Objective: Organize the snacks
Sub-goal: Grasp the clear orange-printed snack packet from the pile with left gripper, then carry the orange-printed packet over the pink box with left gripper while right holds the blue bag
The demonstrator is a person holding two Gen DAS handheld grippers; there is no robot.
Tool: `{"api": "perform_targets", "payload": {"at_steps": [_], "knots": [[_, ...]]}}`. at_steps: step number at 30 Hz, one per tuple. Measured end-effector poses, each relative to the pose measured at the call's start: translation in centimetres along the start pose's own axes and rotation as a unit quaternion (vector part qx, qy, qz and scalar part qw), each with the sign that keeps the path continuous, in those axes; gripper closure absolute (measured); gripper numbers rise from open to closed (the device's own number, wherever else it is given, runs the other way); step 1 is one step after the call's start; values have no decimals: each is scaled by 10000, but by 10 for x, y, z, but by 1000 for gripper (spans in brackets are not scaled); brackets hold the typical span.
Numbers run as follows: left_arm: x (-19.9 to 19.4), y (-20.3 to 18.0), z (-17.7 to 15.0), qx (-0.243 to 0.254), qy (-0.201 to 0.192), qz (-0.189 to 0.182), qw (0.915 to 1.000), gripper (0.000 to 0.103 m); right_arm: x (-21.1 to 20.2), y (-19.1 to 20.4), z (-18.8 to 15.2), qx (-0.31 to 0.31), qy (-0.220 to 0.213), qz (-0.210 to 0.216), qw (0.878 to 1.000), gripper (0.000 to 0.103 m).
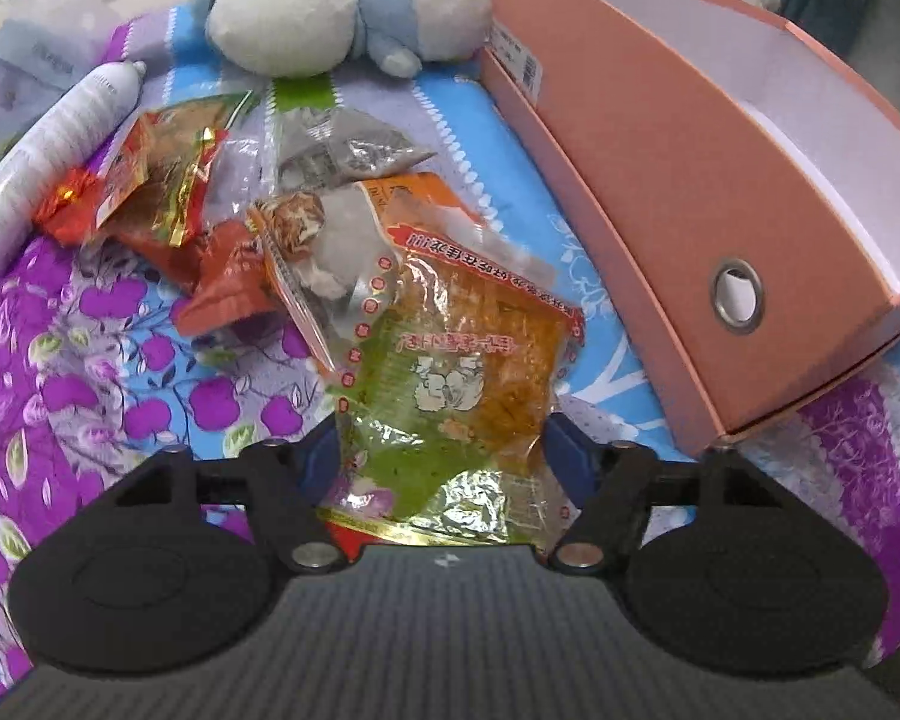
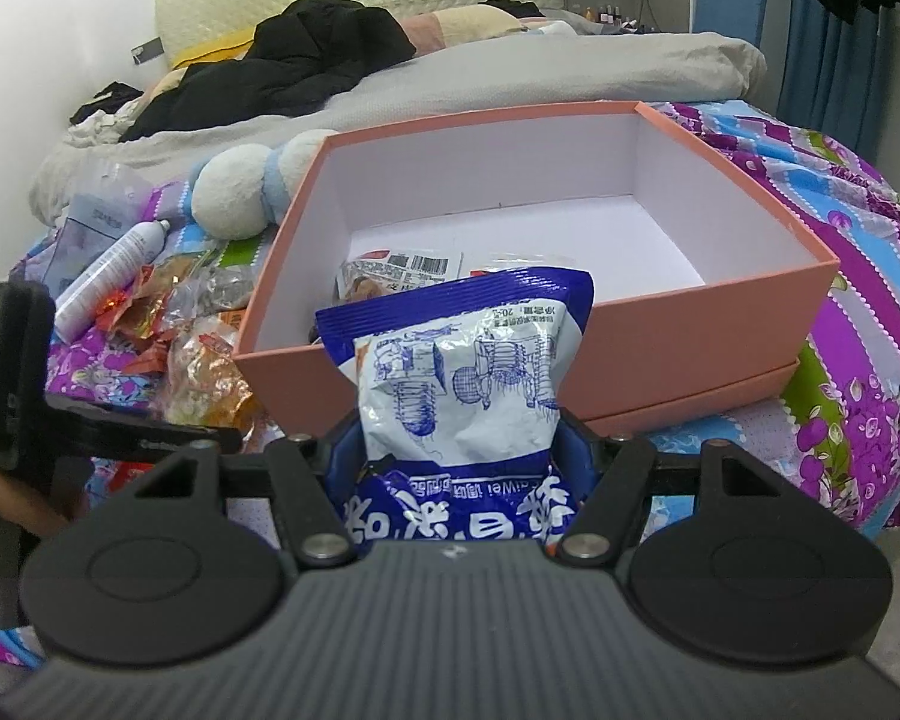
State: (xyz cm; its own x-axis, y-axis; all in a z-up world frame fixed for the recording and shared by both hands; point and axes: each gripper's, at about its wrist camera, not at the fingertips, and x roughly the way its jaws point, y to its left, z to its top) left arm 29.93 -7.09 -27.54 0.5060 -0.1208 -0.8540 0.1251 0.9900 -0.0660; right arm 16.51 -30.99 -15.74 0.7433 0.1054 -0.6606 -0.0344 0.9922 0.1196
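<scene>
A green and orange snack packet (image 1: 450, 372) lies on the flowered bedspread, and my left gripper (image 1: 441, 450) is shut on its near end, a blue pad against each edge. Behind it sits a loose pile of snack packets (image 1: 210, 198), red, orange and grey. My right gripper (image 2: 459, 438) is shut on a blue and white snack bag (image 2: 456, 372), held just in front of the open pink box (image 2: 720, 312). A few packets (image 2: 402, 270) lie inside that box at its near left. In the left wrist view the box's side wall (image 1: 660, 192) stands to the right.
A white spray bottle (image 1: 48, 138) lies left of the pile, with a blue and white plush toy (image 1: 342, 6) behind it. A grey duvet and dark clothes (image 2: 306, 60) cover the far bed. The bed's edge drops off at right, by a blue curtain (image 2: 822, 30).
</scene>
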Motion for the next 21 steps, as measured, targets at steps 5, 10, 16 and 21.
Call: {"api": "perform_targets", "payload": {"at_steps": [5,10,16,21], "knots": [[-10,-5,-4,-61,-10,21,10000,49,-5,2,1,-20,-73,47,10000,35],[-32,-9,-10,-158,-175,-45,9997,62,-13,2,2,-19,-183,64,9998,35],[-65,-11,-12,-316,-384,-194,9986,68,-19,8,0,3,-256,95,9996,35],[-93,-9,-6,-430,-567,-314,9970,69,-23,15,3,-27,-344,167,9993,35]]}}
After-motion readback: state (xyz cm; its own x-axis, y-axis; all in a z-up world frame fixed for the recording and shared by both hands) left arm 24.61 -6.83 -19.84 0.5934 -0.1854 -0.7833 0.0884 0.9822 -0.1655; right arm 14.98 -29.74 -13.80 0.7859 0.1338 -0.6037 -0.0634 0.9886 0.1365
